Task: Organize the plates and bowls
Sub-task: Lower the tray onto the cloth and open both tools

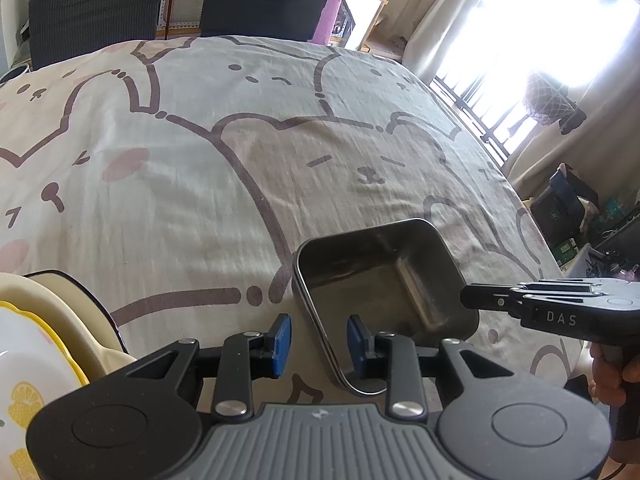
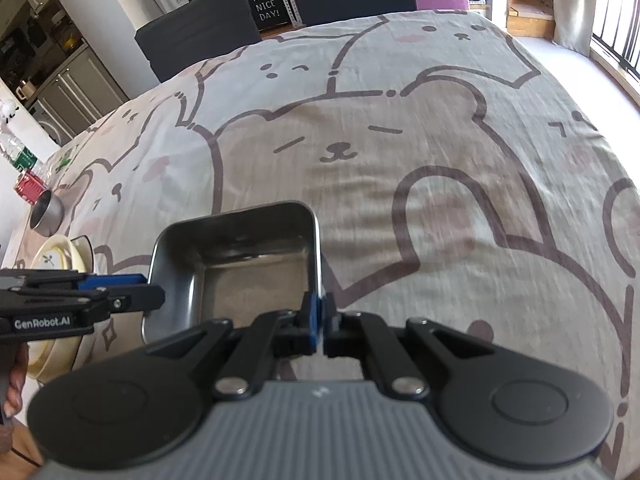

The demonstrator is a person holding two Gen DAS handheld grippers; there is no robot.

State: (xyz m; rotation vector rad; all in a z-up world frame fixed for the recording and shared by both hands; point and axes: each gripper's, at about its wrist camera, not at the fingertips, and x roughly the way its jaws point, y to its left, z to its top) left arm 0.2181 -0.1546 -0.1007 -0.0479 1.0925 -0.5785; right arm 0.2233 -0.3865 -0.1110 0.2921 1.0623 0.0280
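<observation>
Right tool [image 2: 321,320] pinches the tin's [image 2: 240,256] right wall; left tool [image 1: 318,340] spread astride its left wall. Tin tilted, above bear-print worktop [image 2: 400,140].

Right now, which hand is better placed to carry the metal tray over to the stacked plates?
Right. Its tongs are already shut on the metal tray rim, while the left tongs only straddle the near rim, open. The stacked plates sit nearer the left.
</observation>
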